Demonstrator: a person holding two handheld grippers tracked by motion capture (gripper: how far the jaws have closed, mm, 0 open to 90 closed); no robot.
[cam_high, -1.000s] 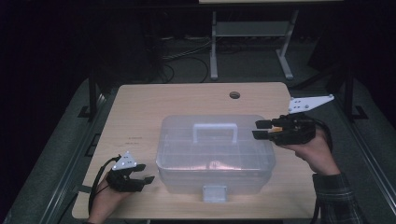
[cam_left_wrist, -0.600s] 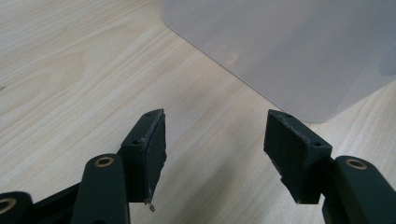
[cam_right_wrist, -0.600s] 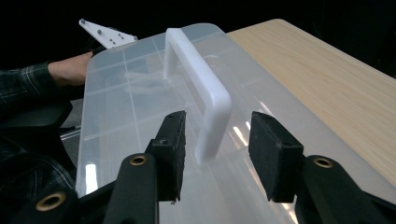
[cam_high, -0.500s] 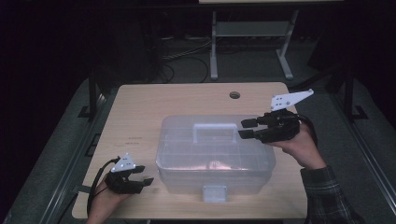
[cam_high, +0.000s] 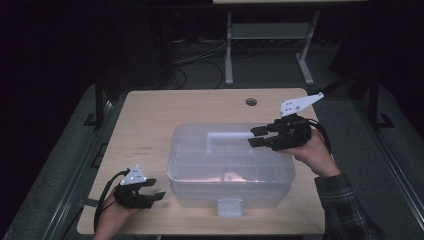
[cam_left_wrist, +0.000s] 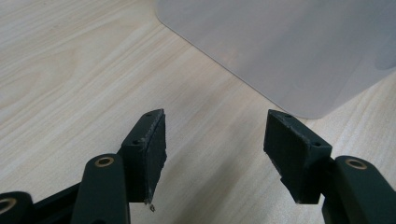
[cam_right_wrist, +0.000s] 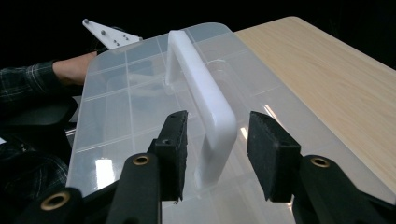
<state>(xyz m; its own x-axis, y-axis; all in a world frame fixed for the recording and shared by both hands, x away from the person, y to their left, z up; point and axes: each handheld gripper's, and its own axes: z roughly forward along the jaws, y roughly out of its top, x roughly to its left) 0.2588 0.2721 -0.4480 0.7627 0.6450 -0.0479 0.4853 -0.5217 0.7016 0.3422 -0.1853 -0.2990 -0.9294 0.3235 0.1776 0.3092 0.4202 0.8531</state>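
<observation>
The white handle (cam_right_wrist: 205, 107) of the clear box (cam_high: 230, 165) is straddled by the released right gripper (cam_high: 256, 136); the left gripper (cam_high: 152, 189) is held released beside the box.

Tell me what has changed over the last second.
The right hand-held gripper moved in from the box's right end over the lid, and its open jaws now straddle the white handle without pressing on it. The left hand-held gripper, the clear plastic box and the table stayed put.
</observation>
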